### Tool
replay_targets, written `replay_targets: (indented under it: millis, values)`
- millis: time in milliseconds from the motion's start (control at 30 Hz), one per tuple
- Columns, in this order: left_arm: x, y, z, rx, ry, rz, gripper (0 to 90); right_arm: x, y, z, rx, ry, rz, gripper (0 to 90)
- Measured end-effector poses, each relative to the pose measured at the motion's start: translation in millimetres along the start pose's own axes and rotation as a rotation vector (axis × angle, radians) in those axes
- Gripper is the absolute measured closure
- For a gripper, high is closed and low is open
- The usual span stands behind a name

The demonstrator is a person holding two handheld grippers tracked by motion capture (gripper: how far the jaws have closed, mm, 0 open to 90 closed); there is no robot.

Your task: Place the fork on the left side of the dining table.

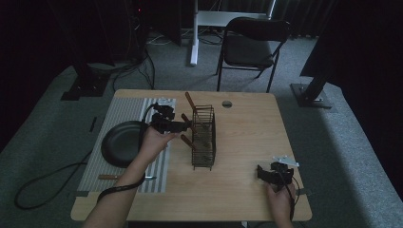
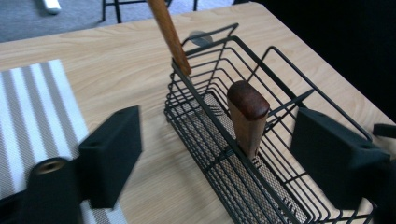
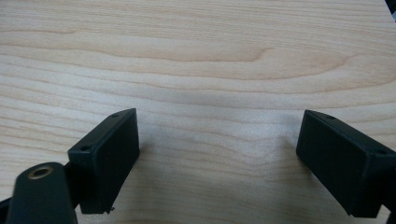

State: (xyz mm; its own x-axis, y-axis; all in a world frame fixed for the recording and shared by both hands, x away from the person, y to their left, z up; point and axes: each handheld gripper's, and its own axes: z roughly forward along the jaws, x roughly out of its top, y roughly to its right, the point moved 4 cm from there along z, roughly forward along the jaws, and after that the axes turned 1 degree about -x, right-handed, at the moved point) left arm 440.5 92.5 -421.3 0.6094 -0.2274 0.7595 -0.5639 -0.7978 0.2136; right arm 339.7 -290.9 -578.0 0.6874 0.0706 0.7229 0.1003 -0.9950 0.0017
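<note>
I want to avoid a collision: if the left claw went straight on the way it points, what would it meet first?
Probably the dark-topped wooden handle standing in the black wire basket; it lies between the open left claw jaws, though depth is unclear.

I am looking down into a dim room where a grey carpet (image 1: 351, 142) is covering the floor and dark curtains (image 1: 309, 14) are hanging along the back. A black folding chair (image 1: 252, 45) is standing just beyond the far edge of the light wooden table (image 1: 247, 118), beside the white leg of a desk (image 1: 194, 33). Black cables (image 1: 43, 183) are trailing across the carpet at the left, and two dark stand bases (image 1: 85, 85) (image 1: 311, 95) are sitting on the floor at either far corner of the table.
</note>
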Motion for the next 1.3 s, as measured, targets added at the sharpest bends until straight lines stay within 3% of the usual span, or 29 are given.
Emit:
replay_targets:
  millis: [200, 367, 467, 533, 567, 600, 667, 733, 833, 967, 1100, 1300]
  values:
    - [1.4, 0.1, 7.8, -0.068, 0.002, -0.028, 33.9, 0.0, 0.0, 0.0, 0.000, 0.000, 0.000, 12.9]
    - [-3.7, 0.9, 17.7, -0.068, -0.022, -0.032, 34.1, 0.0, 0.0, 0.0, 0.000, 0.000, 0.000, 12.9]
    - [-7.0, 1.4, 20.4, -0.088, -0.008, -0.046, 44.6, 0.0, 0.0, 0.0, 0.000, -0.001, 0.001, 12.9]
    - [-8.2, 2.2, 20.6, -0.089, 0.009, -0.037, 46.6, 0.0, 0.0, 0.0, 0.000, 0.000, 0.001, 12.9]
    - [-8.6, 2.2, 20.2, -0.095, 0.020, -0.046, 53.0, 0.0, 0.0, 0.0, 0.000, -0.001, 0.000, 12.9]
    - [-9.7, 1.8, 19.9, -0.115, 0.039, -0.071, 54.6, 0.0, 0.0, 0.0, 0.000, 0.000, 0.000, 12.9]
    - [-9.7, 1.8, 19.9, -0.115, 0.039, -0.071, 56.6, 0.0, -0.1, 0.0, 0.000, 0.000, 0.001, 12.9]
    - [-13.0, -2.6, 20.3, -0.166, 0.066, -0.159, 60.8, 0.0, 0.0, 0.0, 0.000, -0.001, 0.000, 12.9]
    - [-13.4, -0.7, 19.9, -0.154, 0.074, -0.133, 61.8, 0.0, 0.0, 0.0, 0.000, -0.001, 0.000, 12.9]
    - [-13.1, 4.6, 18.8, -0.157, 0.072, -0.107, 74.4, 0.0, 0.0, 0.0, 0.000, 0.000, 0.000, 12.9]
    - [-15.1, 6.5, 17.8, -0.162, 0.073, -0.099, 74.9, 0.0, 0.0, 0.0, 0.000, -0.001, 0.001, 12.9]
    - [-13.4, 9.7, 14.5, -0.171, 0.060, -0.053, 76.4, 0.0, 0.0, 0.0, 0.000, -0.001, 0.001, 12.9]
